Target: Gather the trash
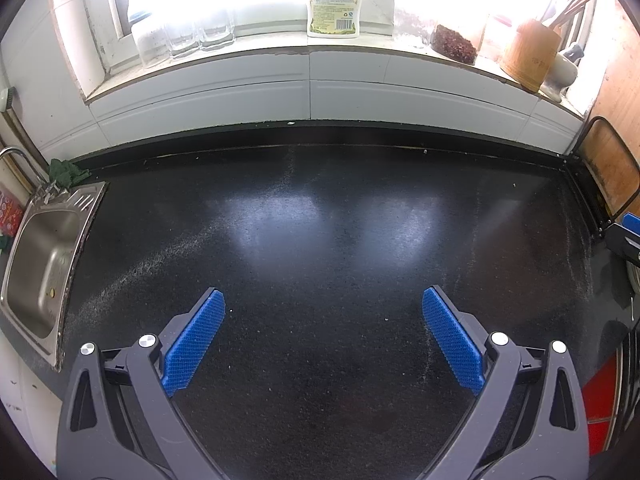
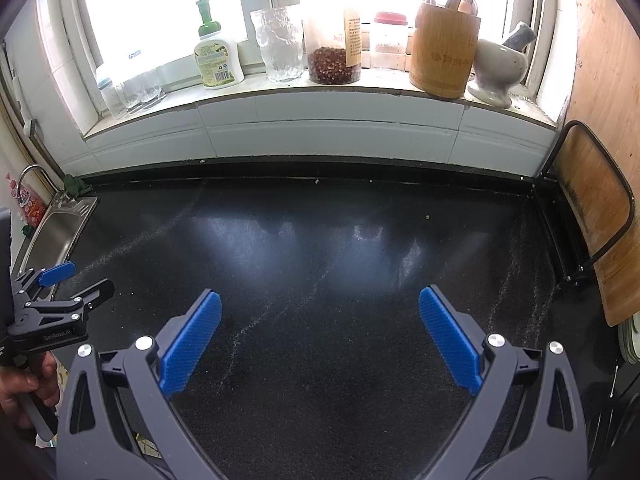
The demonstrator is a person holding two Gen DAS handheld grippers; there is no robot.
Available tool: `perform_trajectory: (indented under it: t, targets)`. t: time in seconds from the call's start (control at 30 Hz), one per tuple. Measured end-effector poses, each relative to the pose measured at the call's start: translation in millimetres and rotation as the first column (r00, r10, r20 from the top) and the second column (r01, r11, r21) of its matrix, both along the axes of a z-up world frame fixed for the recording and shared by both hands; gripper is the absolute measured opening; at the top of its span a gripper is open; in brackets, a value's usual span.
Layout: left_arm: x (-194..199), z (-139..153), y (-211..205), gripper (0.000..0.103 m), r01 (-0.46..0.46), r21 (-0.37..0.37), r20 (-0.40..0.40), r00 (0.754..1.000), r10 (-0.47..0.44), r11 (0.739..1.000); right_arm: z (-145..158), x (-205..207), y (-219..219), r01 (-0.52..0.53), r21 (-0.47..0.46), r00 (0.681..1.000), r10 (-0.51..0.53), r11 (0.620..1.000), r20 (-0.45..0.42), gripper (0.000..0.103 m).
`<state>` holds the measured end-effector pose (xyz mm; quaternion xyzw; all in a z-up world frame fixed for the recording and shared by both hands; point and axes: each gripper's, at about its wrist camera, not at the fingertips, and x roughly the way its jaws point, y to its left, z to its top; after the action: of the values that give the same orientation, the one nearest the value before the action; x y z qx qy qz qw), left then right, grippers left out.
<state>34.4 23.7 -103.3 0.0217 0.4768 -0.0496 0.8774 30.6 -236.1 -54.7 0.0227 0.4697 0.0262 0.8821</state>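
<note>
My left gripper (image 1: 323,304) hangs over the black counter (image 1: 320,220) with its two blue pads (image 1: 196,340) spread wide apart. Nothing sits between them. My right gripper (image 2: 320,306) is the same: pads far apart, holding nothing, over the same black counter (image 2: 320,248).

I look for trash and I cannot see any big piece. All I can find are tiny pale crumbs. One small speck (image 2: 427,217) lies on the counter toward the back right, well away from my right gripper. Another little white bit (image 1: 291,123) sits at the back edge by the white wall tiles (image 1: 320,92). Thin dusty streaks run across the dark top.

In the right view I see my left gripper (image 2: 64,280) at the left edge, just beside the metal sink (image 2: 56,240). A hand (image 2: 24,384) holds its handle.

The sink (image 1: 40,264) is on the left, with a green cloth (image 1: 66,172) at its back corner. On the window sill stand a soap bottle (image 2: 216,52), clear glasses (image 2: 136,88), a bumpy glass cup (image 2: 280,44), a jar of red stuff (image 2: 334,52), a wooden pot of chopsticks (image 2: 444,52) and a stone bowl with a grinder (image 2: 500,68). A wooden board in a wire rack (image 2: 596,216) leans on the right wall.
</note>
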Motion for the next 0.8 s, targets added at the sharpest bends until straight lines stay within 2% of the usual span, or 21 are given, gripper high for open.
perform_trajectory:
  t: [0.8]
  targets:
    - [-2.2, 1.3, 1.2, 0.096, 0.002, 0.0, 0.001, 1.0, -0.002, 1.0, 3.4, -0.2, -1.9, -0.003, -0.003, 1.0, 0.003, 1.0, 0.006, 0.096]
